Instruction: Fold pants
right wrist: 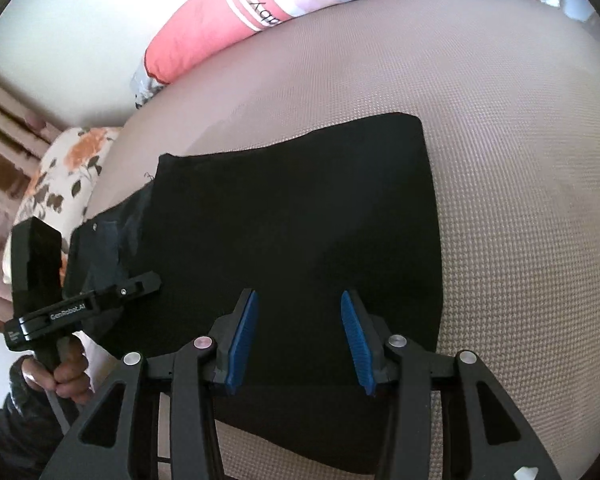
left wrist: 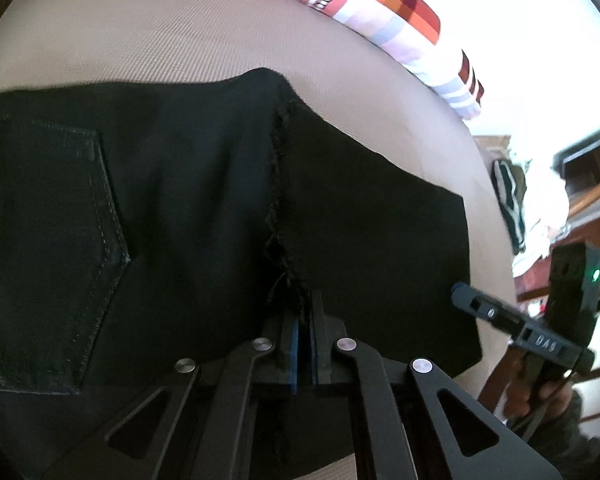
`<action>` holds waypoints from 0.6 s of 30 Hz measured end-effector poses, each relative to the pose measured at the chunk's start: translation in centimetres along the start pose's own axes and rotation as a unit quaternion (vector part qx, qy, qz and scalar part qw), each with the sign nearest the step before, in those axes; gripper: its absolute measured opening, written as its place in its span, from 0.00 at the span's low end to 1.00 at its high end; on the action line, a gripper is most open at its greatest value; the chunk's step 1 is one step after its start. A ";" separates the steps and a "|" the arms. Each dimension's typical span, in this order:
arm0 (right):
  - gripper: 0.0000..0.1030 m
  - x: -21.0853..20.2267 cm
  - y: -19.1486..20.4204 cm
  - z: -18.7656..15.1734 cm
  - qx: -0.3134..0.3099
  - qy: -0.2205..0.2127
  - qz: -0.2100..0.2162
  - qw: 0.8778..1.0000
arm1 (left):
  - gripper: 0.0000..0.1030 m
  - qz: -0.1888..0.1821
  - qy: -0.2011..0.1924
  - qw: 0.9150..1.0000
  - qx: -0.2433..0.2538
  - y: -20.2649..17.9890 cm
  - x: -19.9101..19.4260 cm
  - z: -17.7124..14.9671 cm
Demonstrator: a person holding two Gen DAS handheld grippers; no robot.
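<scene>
Across the middle of both wrist views, the black pants (left wrist: 204,200) lie flat on a beige textured bed (left wrist: 160,32), partly folded, with a back pocket at the left of the left wrist frame. At the bottom centre of that frame, the left tool (left wrist: 303,350) is clenched on the frayed near edge of the cloth, probably so that layer can be lifted and carried over for the next fold. At the lower centre of the right wrist frame, the right tool (right wrist: 300,340) hangs over the pants with its blue pads (right wrist: 242,344) apart and gripping nothing, seemingly lined up to take the edge alongside. Pink and striped bedding (right wrist: 204,24) sits in the upper part of the frame, well clear.
</scene>
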State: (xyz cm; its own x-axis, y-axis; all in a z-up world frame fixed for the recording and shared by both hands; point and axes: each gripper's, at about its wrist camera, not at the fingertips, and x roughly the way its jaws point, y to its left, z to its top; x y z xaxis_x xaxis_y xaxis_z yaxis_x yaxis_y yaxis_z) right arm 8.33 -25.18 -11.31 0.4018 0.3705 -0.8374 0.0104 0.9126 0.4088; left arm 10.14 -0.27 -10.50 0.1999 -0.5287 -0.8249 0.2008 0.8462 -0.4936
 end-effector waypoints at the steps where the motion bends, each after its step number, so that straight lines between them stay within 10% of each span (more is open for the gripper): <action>1: 0.40 -0.2 0.2 0.2 -0.005 -0.003 -0.005 1.000 | 0.07 0.014 -0.003 1.000 0.009 -0.2 -0.2 0.0; 6: 0.41 -1.7 0.3 2.8 -0.036 -0.049 -0.053 0.997 | 0.17 0.095 -0.064 0.991 0.070 -1.7 -2.5 0.6; 18: 0.39 1.4 -0.4 7.0 -0.074 -0.055 -0.130 0.987 | 0.21 0.103 -0.054 0.986 0.120 -3.5 3.5 5.8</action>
State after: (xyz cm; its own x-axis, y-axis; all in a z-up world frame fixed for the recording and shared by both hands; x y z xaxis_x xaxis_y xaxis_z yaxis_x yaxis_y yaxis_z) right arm 15.35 -26.19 -10.11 0.5010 0.1074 -0.8587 -0.0037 0.9925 0.1219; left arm 15.69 -5.42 -10.05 0.3588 -0.3631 -0.8599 0.3644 0.9026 -0.2290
